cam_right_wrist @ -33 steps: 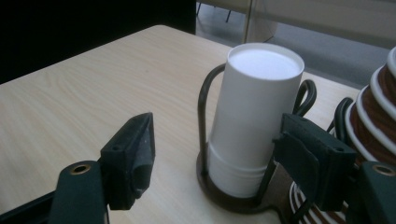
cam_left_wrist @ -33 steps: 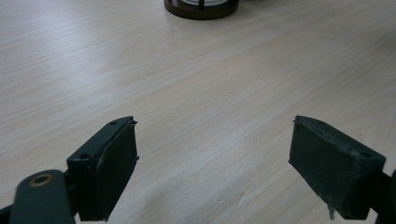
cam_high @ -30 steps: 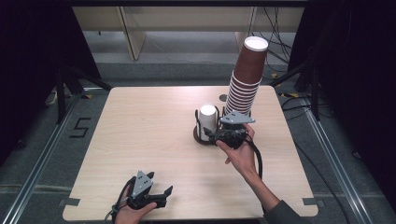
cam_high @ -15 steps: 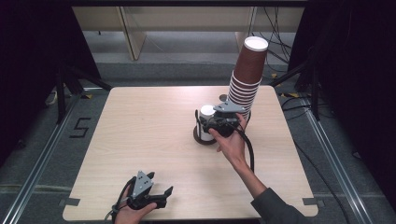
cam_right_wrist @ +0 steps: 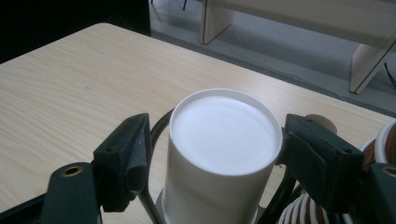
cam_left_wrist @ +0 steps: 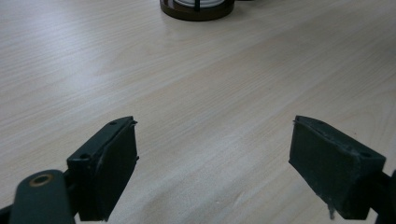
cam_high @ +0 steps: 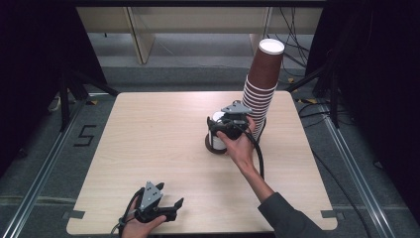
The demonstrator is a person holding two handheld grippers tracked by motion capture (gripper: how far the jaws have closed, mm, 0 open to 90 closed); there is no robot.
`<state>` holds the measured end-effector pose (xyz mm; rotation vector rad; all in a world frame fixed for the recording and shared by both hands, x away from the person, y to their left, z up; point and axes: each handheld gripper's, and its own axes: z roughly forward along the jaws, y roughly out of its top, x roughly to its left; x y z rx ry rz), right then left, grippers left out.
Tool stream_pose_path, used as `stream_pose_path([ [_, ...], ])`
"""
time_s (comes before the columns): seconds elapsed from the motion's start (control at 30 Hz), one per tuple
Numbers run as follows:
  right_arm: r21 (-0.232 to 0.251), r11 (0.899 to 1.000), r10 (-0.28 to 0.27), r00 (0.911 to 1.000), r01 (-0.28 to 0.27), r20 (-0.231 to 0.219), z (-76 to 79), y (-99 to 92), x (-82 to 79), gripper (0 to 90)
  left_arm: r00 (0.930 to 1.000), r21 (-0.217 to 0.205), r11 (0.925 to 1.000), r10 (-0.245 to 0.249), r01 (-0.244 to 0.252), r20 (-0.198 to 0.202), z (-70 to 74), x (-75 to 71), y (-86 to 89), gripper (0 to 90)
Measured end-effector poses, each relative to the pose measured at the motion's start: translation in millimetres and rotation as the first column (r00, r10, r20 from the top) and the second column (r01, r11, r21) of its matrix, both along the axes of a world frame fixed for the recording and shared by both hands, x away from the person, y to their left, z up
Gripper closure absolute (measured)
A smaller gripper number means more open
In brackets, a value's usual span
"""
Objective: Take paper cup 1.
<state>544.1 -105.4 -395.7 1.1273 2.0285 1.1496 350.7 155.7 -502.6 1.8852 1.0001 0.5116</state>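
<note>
Right tongs: the jaws straddle the white cup, one on each side just below its top. They have just been opening. There is a clear gap at the near jaw; the far jaw is at the cup wall, and I cannot tell whether it touches. I count them as released, with no squeeze on the cup.

The white cup stands upside down, flat bottom up, on a dark round base right of mid-desk. A black wire rises close along its side. A tall stack of brown cups stands just beside it, on the far right.

Left tongs: the jaws are wide apart with nothing between them, low over the bare desk at the near edge, well apart from the cup.

Step in hand, as I judge it: reaching for the white cup, with the jaws placed but the grip not yet taken.

Next move calls for:
- Close evenly on the cup wall, with light pressure, since a paper cup likely dents.
- Keep the pads clear of the wire so it is not pinched with the cup.
- Lift straight up off the base.
- Mind the stack. It is close to the hand and tall, so a sideways nudge could topple it.
</note>
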Motion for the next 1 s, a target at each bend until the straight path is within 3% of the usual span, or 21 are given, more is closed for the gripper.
stream_pose_path([
  [0.17, -0.012, 1.000, -0.001, 0.9999, 0.001, -0.017, -2.1, 3.8, 5.2, 26.8, 1.0000, -0.009, 1.0000, 0.000, 0.000, 0.003, 0.0, -0.1, 0.0, 14.9],
  [0.2, 0.014, 1.000, -0.015, 0.9996, 0.015, -0.025, -3.5, 5.3, 5.5, 27.0, 1.0000, -0.014, 0.9999, 0.002, -0.002, 0.002, 0.0, -0.1, -0.3, 14.9],
  [0.33, -0.021, 1.000, -0.017, 0.9996, 0.017, -0.021, -5.9, 5.1, 9.1, 29.4, 1.0000, -0.007, 1.0000, -0.002, 0.002, 0.002, 0.3, -0.2, 0.1, 14.9],
  [0.37, -0.013, 1.000, -0.021, 0.9991, 0.021, -0.037, -6.2, 6.0, 8.9, 30.5, 1.0000, -0.007, 1.0000, -0.003, 0.003, 0.002, 0.4, -0.1, 0.0, 14.9],
  [0.5, -0.009, 1.000, -0.013, 0.9995, 0.013, -0.028, -6.9, 4.5, 12.3, 33.3, 1.0000, -0.006, 1.0000, -0.005, 0.005, 0.002, 0.2, -0.1, 0.1, 14.9],
  [0.53, 0.026, 0.999, -0.019, 0.9988, 0.020, -0.045, -5.8, 4.2, 11.3, 33.7, 1.0000, -0.006, 1.0000, -0.005, 0.005, 0.002, 0.2, 0.2, 0.1, 14.9],
  [0.57, 0.026, 0.999, -0.019, 0.9988, 0.020, -0.045, -5.8, 4.2, 11.3, 33.7, 1.0000, -0.006, 1.0000, -0.005, 0.005, 0.002, 0.2, 0.2, 0.1, 14.9],
  [0.63, -0.004, 1.000, -0.013, 0.9999, 0.013, -0.006, 0.9, 2.8, 10.9, 33.8, 1.0000, -0.003, 1.0000, -0.002, 0.002, 0.001, 0.2, -0.3, -0.2, 14.9],
  [0.77, 0.023, 0.999, -0.027, 0.9996, 0.026, 0.006, 13.7, 5.6, 7.4, 33.9, 1.0000, -0.001, 1.0000, -0.008, 0.008, -0.002, 0.1, -0.1, -0.3, 14.9],
  [1.0, 0.023, 0.999, -0.026, 0.9985, 0.025, 0.049, 35.0, 7.3, 3.5, 34.1, 1.0000, 0.001, 1.0000, -0.007, 0.007, -0.002, 0.2, -0.5, -0.6, 14.9],
])
